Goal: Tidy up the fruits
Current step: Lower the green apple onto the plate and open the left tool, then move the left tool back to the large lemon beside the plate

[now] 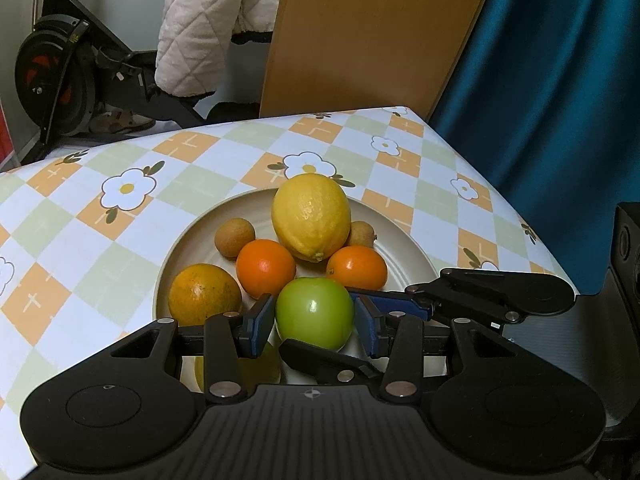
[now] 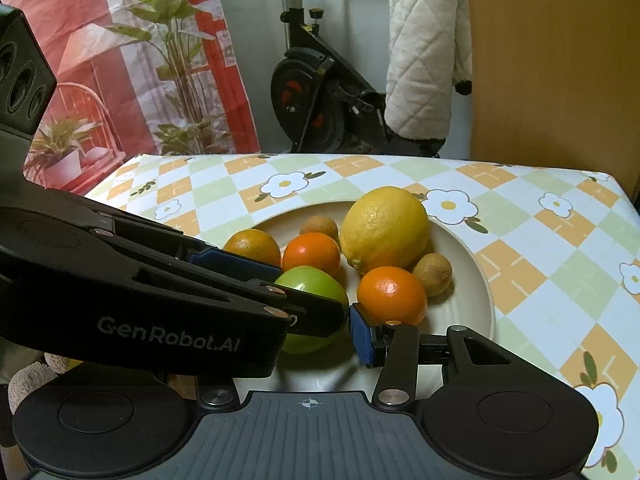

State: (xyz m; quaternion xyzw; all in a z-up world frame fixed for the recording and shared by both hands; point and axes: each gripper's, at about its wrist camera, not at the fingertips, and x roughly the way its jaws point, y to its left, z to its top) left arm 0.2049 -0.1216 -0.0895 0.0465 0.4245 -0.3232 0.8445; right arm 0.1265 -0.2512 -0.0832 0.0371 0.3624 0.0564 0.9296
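Note:
A green round fruit (image 1: pixel 314 312) (image 2: pixel 316 284) sits low over the near edge of the beige plate (image 1: pixel 412 256) (image 2: pixel 468 280). My left gripper (image 1: pixel 316 324) (image 2: pixel 312 292) is shut on it, a blue pad on each side. My right gripper (image 1: pixel 316 320) (image 2: pixel 310 336) reaches in crosswise and is shut on the same fruit front and back; its left finger is hidden in the right wrist view. On the plate lie a lemon (image 1: pixel 311 216) (image 2: pixel 384 228), two bright oranges (image 1: pixel 265 266) (image 1: pixel 357 266), a mottled orange (image 1: pixel 204 294) and two small brown fruits (image 1: pixel 235 237) (image 1: pixel 362 234).
A yellowish fruit (image 1: pixel 240 368) shows dimly under my left gripper. The table wears a checked flower cloth (image 1: pixel 120 200); its far edge and right corner are close. Behind stand an exercise bike (image 2: pixel 320 96), a hanging quilted jacket (image 1: pixel 200 28), a wooden board (image 1: pixel 372 36) and a blue curtain (image 1: pixel 560 100).

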